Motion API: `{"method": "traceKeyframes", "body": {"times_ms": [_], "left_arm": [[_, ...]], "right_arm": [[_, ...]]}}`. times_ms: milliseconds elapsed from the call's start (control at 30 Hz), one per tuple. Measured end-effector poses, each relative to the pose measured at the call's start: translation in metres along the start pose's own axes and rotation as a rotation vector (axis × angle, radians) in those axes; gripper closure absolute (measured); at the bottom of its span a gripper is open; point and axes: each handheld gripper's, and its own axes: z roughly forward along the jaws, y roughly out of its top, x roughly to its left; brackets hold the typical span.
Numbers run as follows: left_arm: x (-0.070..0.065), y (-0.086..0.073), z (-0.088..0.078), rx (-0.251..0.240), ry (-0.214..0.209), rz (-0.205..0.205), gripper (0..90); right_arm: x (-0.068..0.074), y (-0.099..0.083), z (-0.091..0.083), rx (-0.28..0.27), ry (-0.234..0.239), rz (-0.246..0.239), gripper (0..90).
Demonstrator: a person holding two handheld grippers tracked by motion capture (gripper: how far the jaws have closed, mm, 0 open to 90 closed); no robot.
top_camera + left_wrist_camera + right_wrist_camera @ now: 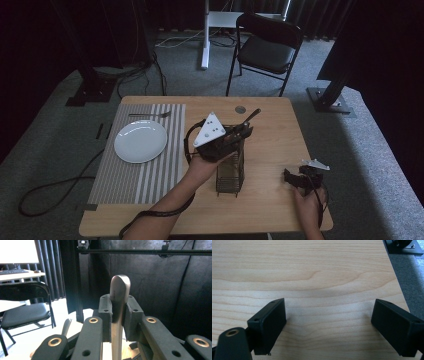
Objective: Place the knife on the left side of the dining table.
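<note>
Pinching a utensil handle [119, 293] above the caddy [230, 172], left gripper [239, 131] risks slip; right gripper [329, 325] spread, idle.

- The left gripper [239, 131] sits at the centre of the high view, raised, its jaws clamped on a metal utensil handle [119, 293].
- The left forearm [165, 205] reaches in from the bottom edge.
- The right gripper [291, 176] rests low at the lower right, jaws spread wide apart.
- The right hand [309, 205] grips it from behind.
</note>
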Motion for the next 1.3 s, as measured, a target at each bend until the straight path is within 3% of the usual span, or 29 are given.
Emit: {"method": "traceKeyframes", "body": {"times_ms": [333,667,1300], "left_arm": [[0.004,0.018,-0.013,-0.036,0.021,0.011,79.8],[0.009,0.026,-0.033,-0.047,0.065,0.017,80.6],[0.034,0.003,-0.083,-0.013,0.219,-0.026,81.6]], "right_arm": [[0.0,0.0,0.0,-0.001,0.0,0.001,12.0],[0.0,0.0,0.0,-0.001,0.0,0.001,12.0],[0.0,0.0,0.0,0.0,0.0,0.001,12.0]]}}
